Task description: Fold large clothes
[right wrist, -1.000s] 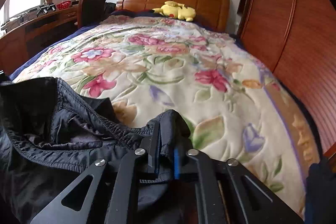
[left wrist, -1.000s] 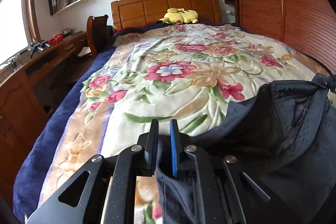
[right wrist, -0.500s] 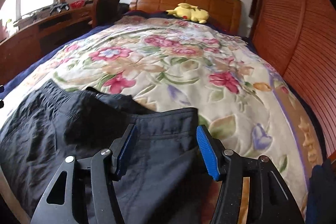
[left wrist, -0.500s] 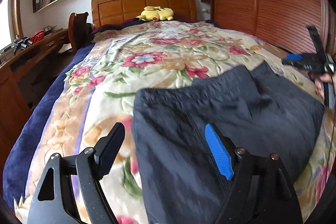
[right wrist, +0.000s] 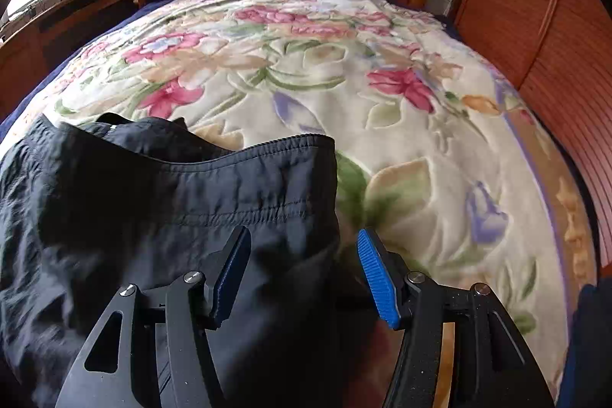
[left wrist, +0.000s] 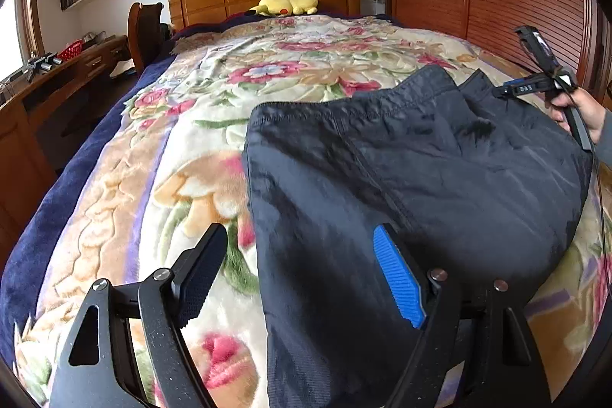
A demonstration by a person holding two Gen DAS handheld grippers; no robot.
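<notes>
Floral blanket (left wrist: 199, 125) covers the bed; yellow plush (left wrist: 287, 2) far ahead by the headboard. Dark garment (left wrist: 401, 171) lies flat just ahead of both grippers. Left gripper (left wrist: 302, 274) and right gripper (right wrist: 304, 274) both spread, grasping nothing.

Two matte black grippers, left gripper (left wrist: 298, 278) and right gripper (right wrist: 304, 274), each with silver screws, blue ribbed pads (right wrist: 376, 280), triangular cutouts; a bare-skinned hand (left wrist: 585, 111) in a grey sleeve.
</notes>
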